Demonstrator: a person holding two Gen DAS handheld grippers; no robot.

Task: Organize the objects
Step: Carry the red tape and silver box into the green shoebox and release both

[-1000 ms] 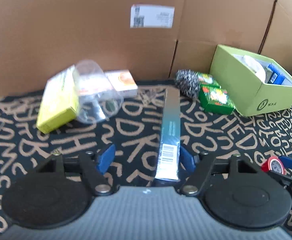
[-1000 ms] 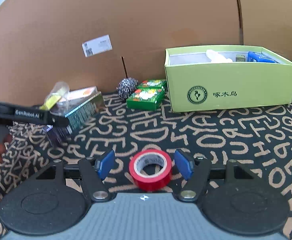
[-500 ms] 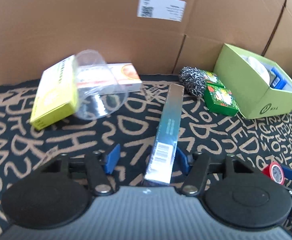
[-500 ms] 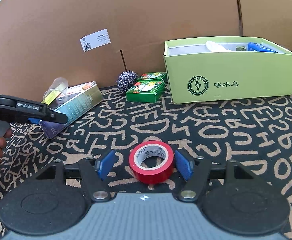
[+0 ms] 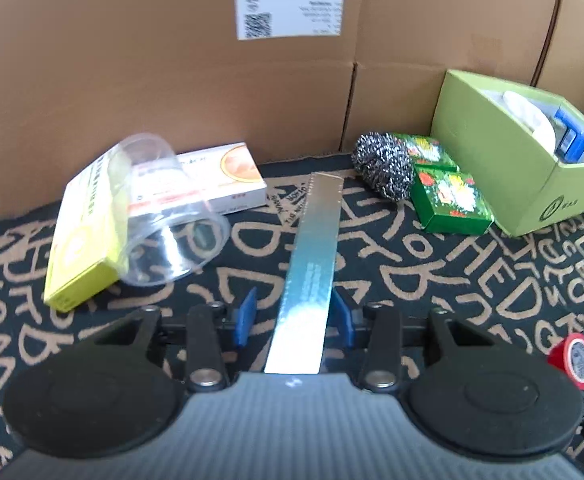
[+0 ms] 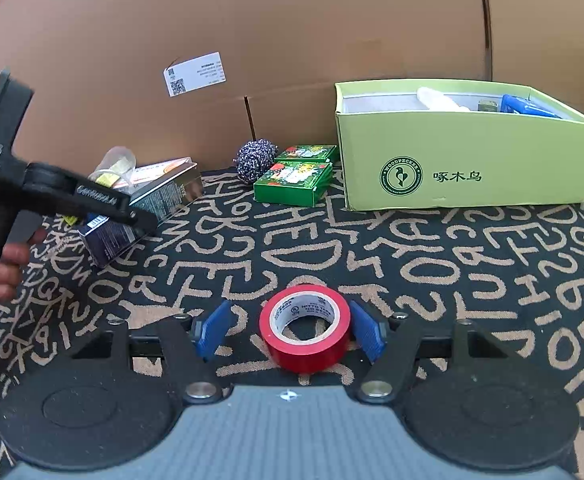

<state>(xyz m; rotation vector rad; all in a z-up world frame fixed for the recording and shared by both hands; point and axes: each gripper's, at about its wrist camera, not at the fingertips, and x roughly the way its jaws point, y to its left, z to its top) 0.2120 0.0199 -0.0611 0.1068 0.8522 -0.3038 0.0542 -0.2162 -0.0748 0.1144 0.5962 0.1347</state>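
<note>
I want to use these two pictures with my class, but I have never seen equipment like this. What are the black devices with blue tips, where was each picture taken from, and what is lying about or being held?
There is no robot here: a person holds hand-operated tongs in each hand, and a camera on each looks forward along its blue fingers.

The left camera shows the left tongs around a long silver-blue box; they have just been closing, but a gap remains on one side, so it is not yet gripped. The right camera shows the right tongs open, with a red tape roll between them. At its left edge you see the person's hand holding the other tool.

On the letter-patterned cloth lie a clear plastic cup on its side, a yellow box, a steel scourer, two small green boxes, and an open light-green box already holding some items.
</note>
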